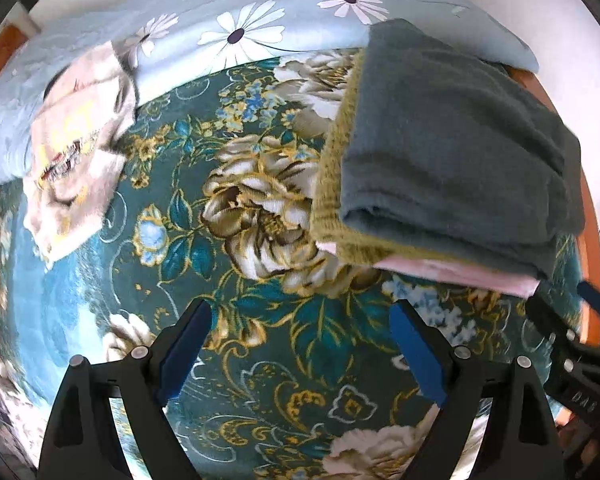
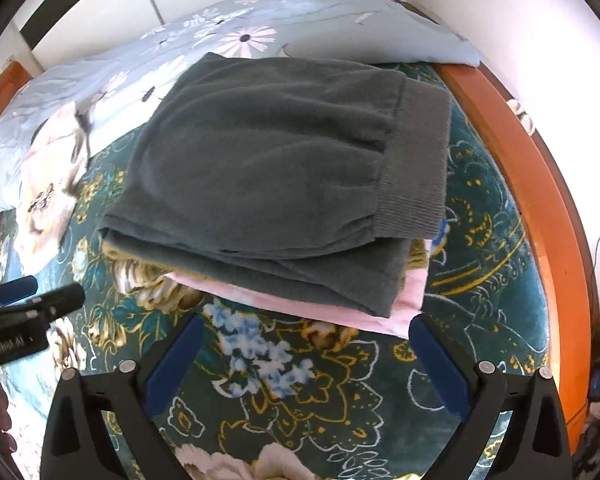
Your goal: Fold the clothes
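Holding the left gripper (image 1: 300,312) with its blue pads (image 1: 184,352) spread wide and gripping nothing, hovering low over the teal floral blanket (image 1: 260,208). Keeping the right gripper (image 2: 307,322) likewise parted and empty, tips pointing at the near edge of the folded stack just ahead of them. Seeing, just beyond the right fingertips, a pink garment (image 2: 332,312) at the bottom, an olive knit (image 1: 332,184) above it and a dark grey-green garment (image 2: 284,168) on top, ribbed band lying toward the right finger's side. Judging this pile as finished and the next piece as the crumpled pale garment (image 1: 76,148), lying well ahead and to the left of the left fingers, partly on the light-blue daisy quilt (image 1: 236,28). Advising, for a clean pick: swinging the left fingers across without brushing the stack, closing on one outer edge or corner and not on a bunched middle, then dragging it onto bare blanket ahead of both pairs of fingers before flattening. Angling both tools forward and slightly downward, side by side and close together, the right one sitting just to the right of the left fingers, near the wooden bed frame (image 2: 540,200).
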Motion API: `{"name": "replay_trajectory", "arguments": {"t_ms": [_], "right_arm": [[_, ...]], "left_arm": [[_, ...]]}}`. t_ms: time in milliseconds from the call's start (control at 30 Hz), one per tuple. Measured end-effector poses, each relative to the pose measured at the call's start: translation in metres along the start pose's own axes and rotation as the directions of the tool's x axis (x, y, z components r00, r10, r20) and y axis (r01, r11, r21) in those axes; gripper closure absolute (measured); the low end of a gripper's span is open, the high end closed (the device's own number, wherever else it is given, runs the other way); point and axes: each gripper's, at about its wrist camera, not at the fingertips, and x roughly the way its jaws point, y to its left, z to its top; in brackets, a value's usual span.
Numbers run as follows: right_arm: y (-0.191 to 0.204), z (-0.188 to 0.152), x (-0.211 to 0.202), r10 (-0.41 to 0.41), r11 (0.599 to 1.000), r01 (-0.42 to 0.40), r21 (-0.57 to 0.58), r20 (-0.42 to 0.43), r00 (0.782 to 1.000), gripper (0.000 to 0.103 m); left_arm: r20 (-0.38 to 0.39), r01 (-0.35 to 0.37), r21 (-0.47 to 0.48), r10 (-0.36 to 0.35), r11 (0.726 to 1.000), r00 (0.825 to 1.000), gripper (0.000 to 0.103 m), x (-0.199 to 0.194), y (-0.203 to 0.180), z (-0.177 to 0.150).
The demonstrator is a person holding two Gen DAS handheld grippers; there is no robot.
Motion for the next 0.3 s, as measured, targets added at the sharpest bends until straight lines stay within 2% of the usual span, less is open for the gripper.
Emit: {"name": "replay_trajectory", "arguments": {"t_ms": [167, 300], "right_arm": [[-0.009, -0.001, 0.007, -0.004, 0.999, 0.005, 0.048, -0.021, 1.0, 0.0], [-0.013, 0.0, 0.008, 0.003, 0.997, -0.002, 0.078, -0.017, 1.0, 0.0]], "left_arm": [[-0.041, 0.01, -0.013, -0.011, 1.0, 0.999, 0.012, 0.01, -0.003, 0.007], [0.002, -0.067, 0.067, 0.067, 0.995, 0.998, 0.012, 0.003, -0.015, 0.013]]}}
